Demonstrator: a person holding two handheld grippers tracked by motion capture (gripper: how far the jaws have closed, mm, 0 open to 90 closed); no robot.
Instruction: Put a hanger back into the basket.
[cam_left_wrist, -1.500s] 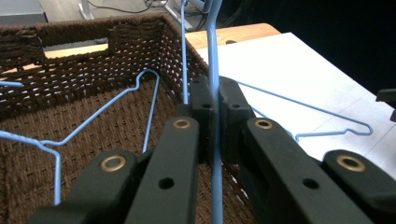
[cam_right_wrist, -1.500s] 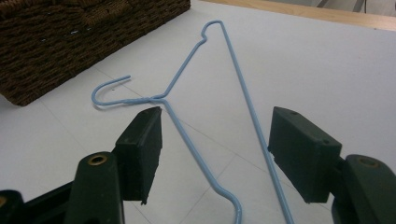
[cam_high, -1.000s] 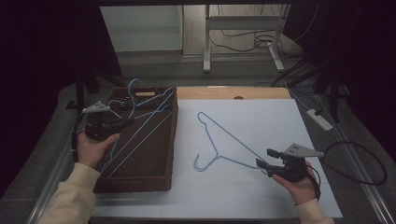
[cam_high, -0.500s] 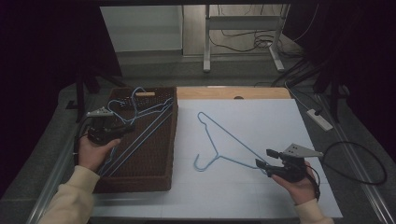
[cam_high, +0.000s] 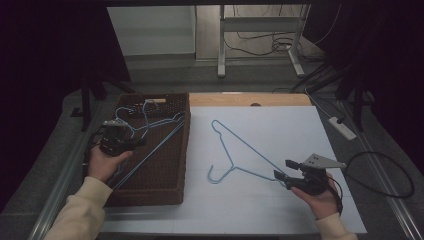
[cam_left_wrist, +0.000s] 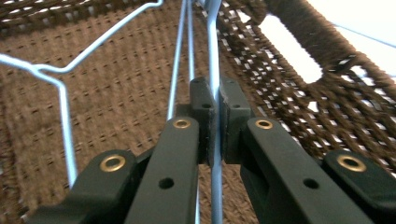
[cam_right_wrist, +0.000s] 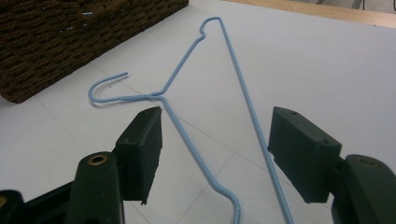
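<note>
A brown woven basket (cam_high: 170, 192) (cam_left_wrist: 93, 93) (cam_right_wrist: 46, 37) at the table's left holds several blue wire hangers. My left gripper (cam_high: 141, 143) (cam_left_wrist: 214, 93) is low inside it, shut on the straight wire of one blue hanger (cam_high: 160, 142) (cam_left_wrist: 213, 46). Another blue hanger (cam_high: 245, 144) (cam_right_wrist: 243, 84) lies flat on the white sheet (cam_high: 280, 125), its hook toward the basket. My right gripper (cam_high: 281, 170) (cam_right_wrist: 217, 135) rests at that hanger's near right corner, open, with the two wires of the corner between its jaws and the pads clear of them.
A bare wooden strip (cam_high: 250, 99) runs behind the white sheet. A white power strip (cam_high: 342, 127) and a looped black cable (cam_high: 380, 175) lie off the table's right edge. Metal rails border the table on both sides.
My left hand has sunk toward the basket floor, bringing the gripped hanger down with it. The right gripper and the hanger on the sheet have stayed put.
</note>
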